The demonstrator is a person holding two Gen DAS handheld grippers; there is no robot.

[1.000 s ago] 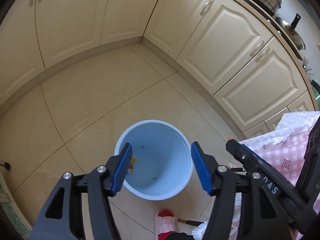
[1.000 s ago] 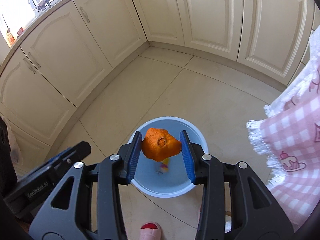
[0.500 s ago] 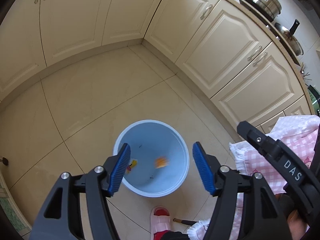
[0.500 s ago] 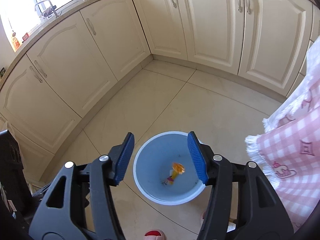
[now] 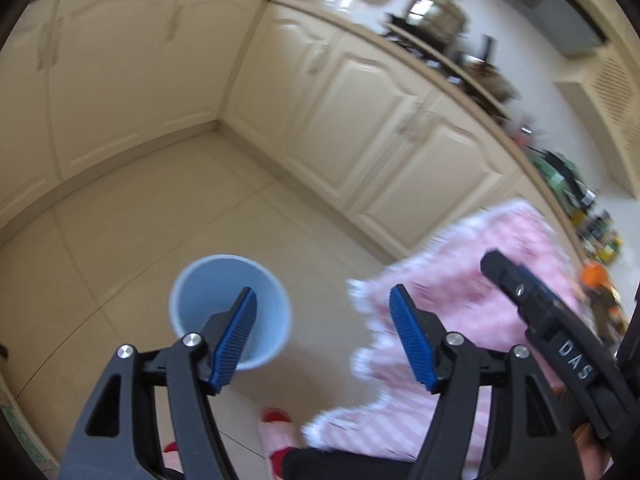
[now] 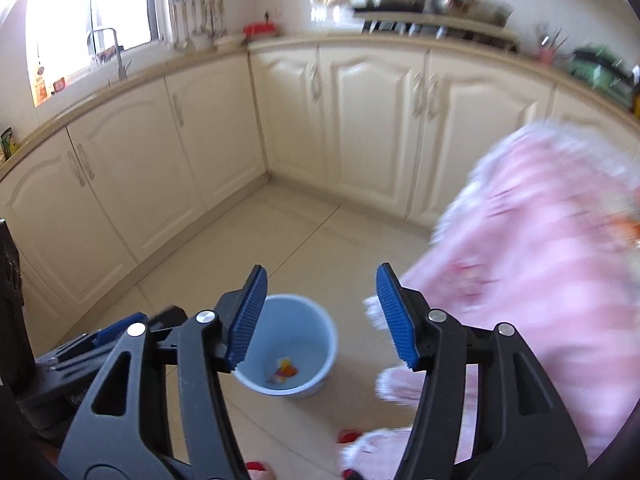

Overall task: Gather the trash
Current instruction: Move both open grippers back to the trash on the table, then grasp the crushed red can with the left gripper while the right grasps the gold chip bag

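Observation:
A light blue trash bucket [image 5: 208, 280] stands on the tiled floor; it also shows in the right wrist view [image 6: 316, 322]. Orange and yellow scraps [image 6: 286, 370] lie at its bottom. My left gripper [image 5: 322, 334] is open and empty, raised above and right of the bucket. My right gripper [image 6: 320, 316] is open and empty, high over the bucket's right rim. Orange trash pieces [image 5: 596, 274] lie blurred on the pink cloth at the far right; an orange blur also shows in the right wrist view [image 6: 624, 226].
A table with a pink checked cloth [image 5: 480, 248] fills the right side, also in the right wrist view [image 6: 540, 240]. Cream cabinets [image 6: 360, 120] ring the floor. Pots [image 5: 436, 12] stand on the counter. A pink slipper [image 5: 276, 436] is below the bucket.
The right gripper opened and the orange peel fell into the bucket. Both grippers then rose and swung right toward the pink-clothed table; the views are blurred by motion.

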